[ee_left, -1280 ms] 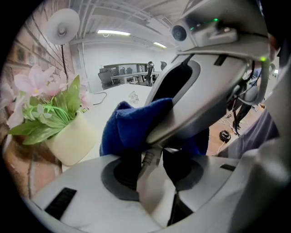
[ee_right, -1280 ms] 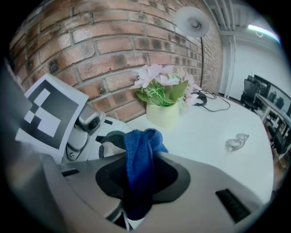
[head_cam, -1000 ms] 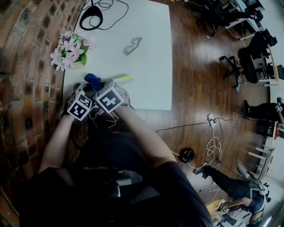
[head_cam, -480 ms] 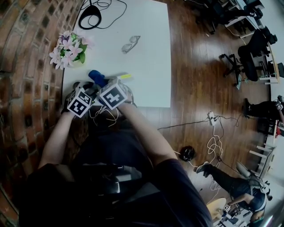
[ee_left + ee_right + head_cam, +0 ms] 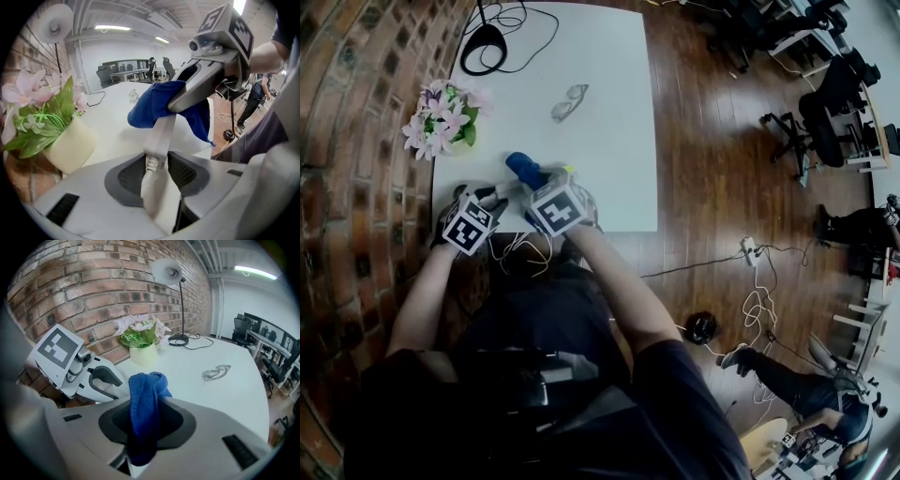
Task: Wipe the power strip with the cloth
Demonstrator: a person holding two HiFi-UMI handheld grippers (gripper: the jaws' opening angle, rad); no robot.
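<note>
Both forearms reach forward, close together and angled down; the left gripper (image 5: 157,164) has its fingers (image 5: 129,178) clamped on the power strip (image 5: 161,136), right gripper (image 5: 143,427) just beside, pinching the cloth (image 5: 145,394)

Two grippers are counted: the left gripper (image 5: 157,161) and the right gripper (image 5: 143,420). One blue cloth (image 5: 145,394) and one white power strip (image 5: 161,136) are seen between their jaws. On the one white surface (image 5: 609,112), one pot of pink flowers (image 5: 441,117) is counted at the left edge, one desk lamp (image 5: 483,42) at the far left corner, and one pair of glasses (image 5: 567,101) near the middle.
</note>
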